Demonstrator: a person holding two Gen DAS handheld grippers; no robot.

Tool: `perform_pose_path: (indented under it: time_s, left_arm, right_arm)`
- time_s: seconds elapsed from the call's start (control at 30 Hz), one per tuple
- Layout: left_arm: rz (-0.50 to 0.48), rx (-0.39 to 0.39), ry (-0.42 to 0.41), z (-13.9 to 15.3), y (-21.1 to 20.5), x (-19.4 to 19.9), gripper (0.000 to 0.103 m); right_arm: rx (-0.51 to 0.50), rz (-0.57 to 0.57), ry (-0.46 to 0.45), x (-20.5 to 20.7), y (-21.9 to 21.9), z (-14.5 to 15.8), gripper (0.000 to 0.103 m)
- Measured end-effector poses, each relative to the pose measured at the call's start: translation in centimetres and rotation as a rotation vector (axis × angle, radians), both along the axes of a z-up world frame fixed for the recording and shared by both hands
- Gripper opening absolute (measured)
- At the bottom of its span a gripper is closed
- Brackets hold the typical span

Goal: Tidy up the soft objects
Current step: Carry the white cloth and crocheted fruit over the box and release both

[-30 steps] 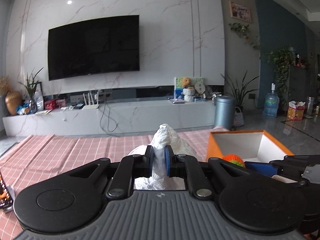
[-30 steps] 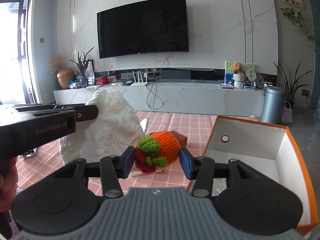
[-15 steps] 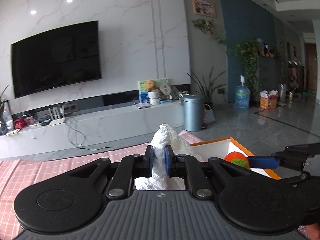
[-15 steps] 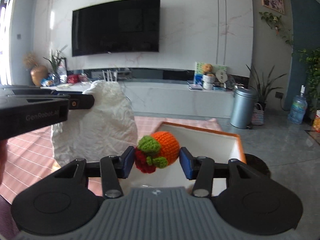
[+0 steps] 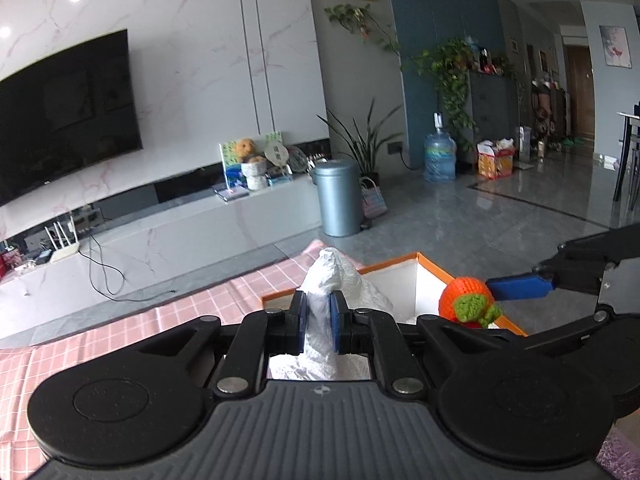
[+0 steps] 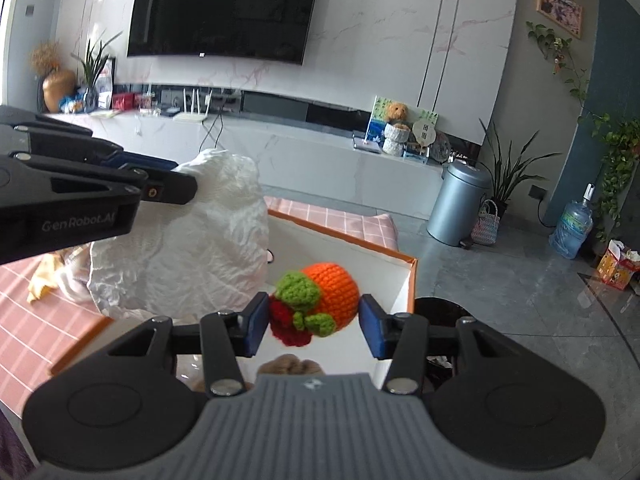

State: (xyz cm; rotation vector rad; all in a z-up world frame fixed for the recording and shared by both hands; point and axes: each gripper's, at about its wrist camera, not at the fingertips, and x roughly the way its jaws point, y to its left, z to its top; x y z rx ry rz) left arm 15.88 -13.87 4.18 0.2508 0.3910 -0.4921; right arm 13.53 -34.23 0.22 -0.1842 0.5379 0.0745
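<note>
Both grippers hang over the orange-rimmed box (image 6: 404, 280) for dropping — left gripper (image 5: 318, 322) pinches white cloth (image 5: 340, 288), right gripper (image 6: 314, 322) clasps crocheted fruit (image 6: 320, 300), half-spread.

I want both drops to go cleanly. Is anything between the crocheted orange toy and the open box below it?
Nothing visible does. The crocheted orange toy, held in the right claw, hangs over the bare white inside of the orange-edged box. The white crumpled cloth in the left claw hangs beside it, left.

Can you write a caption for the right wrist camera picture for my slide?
Right gripper holds a crocheted orange toy above the orange-rimmed box, beside a white cloth.
</note>
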Motion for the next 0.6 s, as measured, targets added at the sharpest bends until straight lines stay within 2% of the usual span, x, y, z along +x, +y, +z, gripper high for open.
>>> perform_pose_path:
  time_s: [0.23, 0.6]
  left_arm:
    - [0.006, 0.036, 0.041, -1.4, -1.3, 1.8, 0.013]
    - [-0.013, 0.133, 0.096, -3.5, -3.6, 4.1, 0.013]
  right_arm:
    - [-0.097, 0.031, 0.067, 2.7, -0.5, -1.2, 0.049]
    - [-0.163, 0.086, 0.209, 6.8, -0.6, -3.8, 0.049]
